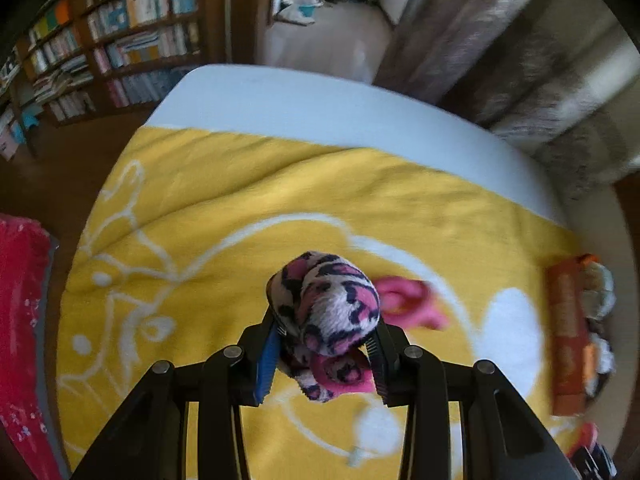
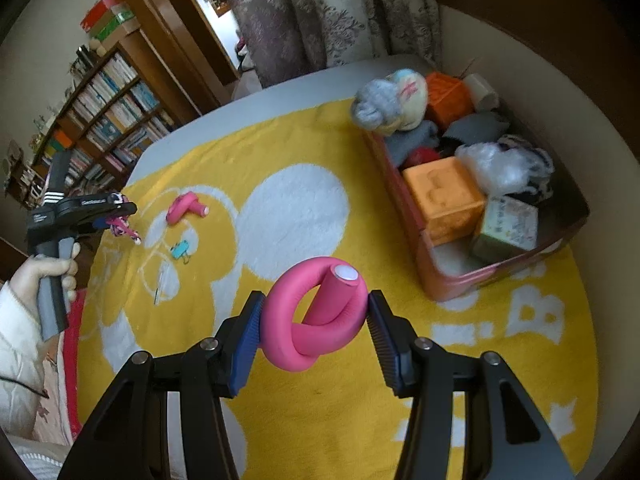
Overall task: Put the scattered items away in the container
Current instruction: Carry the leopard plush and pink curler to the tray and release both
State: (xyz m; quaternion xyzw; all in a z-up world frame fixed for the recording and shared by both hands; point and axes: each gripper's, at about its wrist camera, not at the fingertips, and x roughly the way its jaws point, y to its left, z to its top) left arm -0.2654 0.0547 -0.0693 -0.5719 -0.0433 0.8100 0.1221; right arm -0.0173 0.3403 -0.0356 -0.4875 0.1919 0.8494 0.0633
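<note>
My left gripper (image 1: 325, 344) is shut on a pink, white and black leopard-print sock bundle (image 1: 328, 304), held above the yellow blanket (image 1: 240, 208). It also shows in the right wrist view (image 2: 120, 216) at far left. My right gripper (image 2: 314, 320) is shut on a knotted pink foam curler (image 2: 316, 316), held above the blanket. The cardboard container (image 2: 460, 276) sits at the right, packed with orange blocks, socks and a plastic bag. It shows at the right edge of the left wrist view (image 1: 564, 336). A second pink curler (image 2: 184, 206) and a teal clip (image 2: 180, 250) lie on the blanket.
The blanket covers a bed with a white sheet (image 1: 300, 96). Bookshelves (image 1: 120, 32) stand at the far left, curtains (image 2: 340, 12) behind the bed. A red cloth (image 1: 20, 320) lies at the left edge. The pink curler shows blurred behind the sock (image 1: 412, 300).
</note>
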